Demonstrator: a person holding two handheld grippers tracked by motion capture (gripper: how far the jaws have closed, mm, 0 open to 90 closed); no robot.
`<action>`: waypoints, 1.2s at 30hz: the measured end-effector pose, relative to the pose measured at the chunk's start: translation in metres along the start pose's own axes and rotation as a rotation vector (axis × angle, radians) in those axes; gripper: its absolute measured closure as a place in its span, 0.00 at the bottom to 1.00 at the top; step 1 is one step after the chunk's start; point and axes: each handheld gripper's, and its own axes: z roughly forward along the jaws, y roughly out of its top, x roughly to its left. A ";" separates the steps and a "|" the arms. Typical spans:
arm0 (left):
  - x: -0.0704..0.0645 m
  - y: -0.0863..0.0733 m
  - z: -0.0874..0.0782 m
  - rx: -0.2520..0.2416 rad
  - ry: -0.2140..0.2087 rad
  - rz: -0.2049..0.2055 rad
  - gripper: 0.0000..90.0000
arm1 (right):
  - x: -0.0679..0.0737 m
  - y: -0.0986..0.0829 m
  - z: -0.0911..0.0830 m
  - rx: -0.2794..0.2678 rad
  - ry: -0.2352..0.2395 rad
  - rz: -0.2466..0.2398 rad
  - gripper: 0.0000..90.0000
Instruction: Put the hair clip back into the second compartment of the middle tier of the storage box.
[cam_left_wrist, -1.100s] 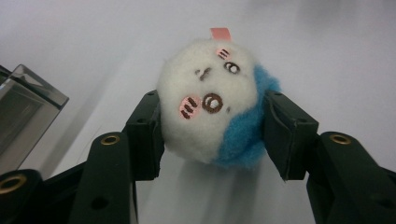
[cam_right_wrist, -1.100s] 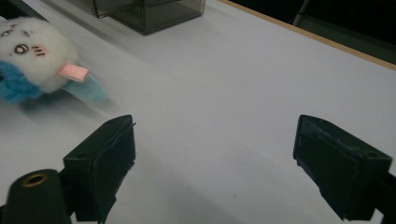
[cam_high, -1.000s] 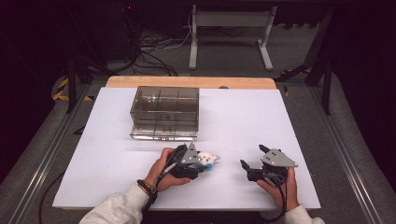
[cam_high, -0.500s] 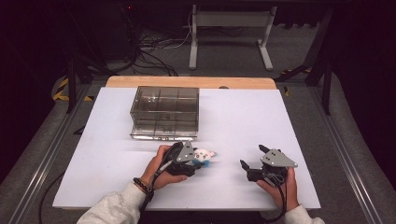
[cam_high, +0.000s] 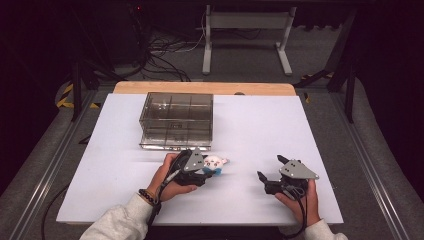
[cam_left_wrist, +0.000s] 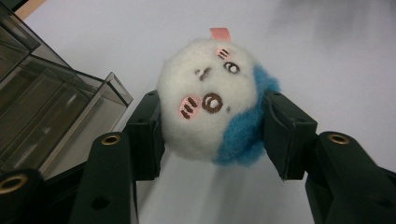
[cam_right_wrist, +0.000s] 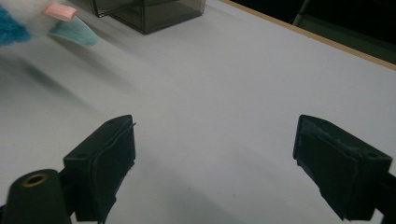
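A small white plush toy (cam_left_wrist: 208, 100) with an embroidered face, a blue patch and a pink tag sits between the jaws of my left gripper (cam_left_wrist: 212, 126), which is shut on it. In the high view the plush toy (cam_high: 215, 162) is held just in front of the smoky clear compartment box (cam_high: 176, 120), with the left gripper (cam_high: 206, 170) beside it. My right gripper (cam_high: 270, 169) rests at the front right of the table, open, with bare white table between its jaws (cam_right_wrist: 215, 140). The plush's blue and pink edge (cam_right_wrist: 60, 18) shows at the top left of the right gripper view.
The white table top (cam_high: 250, 125) ends in a wooden strip (cam_high: 200, 88) at the back. The compartment box (cam_left_wrist: 42, 107) lies close to the left jaw. Cables and a metal stand (cam_high: 245, 35) are on the floor beyond.
The left gripper has moved slightly toward the box with the plush toy in it. The right gripper has stayed in place.
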 end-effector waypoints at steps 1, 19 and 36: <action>0.000 0.000 -0.001 0.000 0.001 0.005 0.52 | 0.000 0.000 0.000 -0.001 -0.001 0.000 0.15; 0.005 0.001 -0.010 -0.026 0.018 0.000 0.52 | -0.001 0.000 -0.001 -0.002 -0.003 0.001 0.15; 0.024 -0.002 -0.032 -0.069 0.084 -0.037 0.52 | 0.000 0.000 0.000 -0.001 -0.002 -0.001 0.15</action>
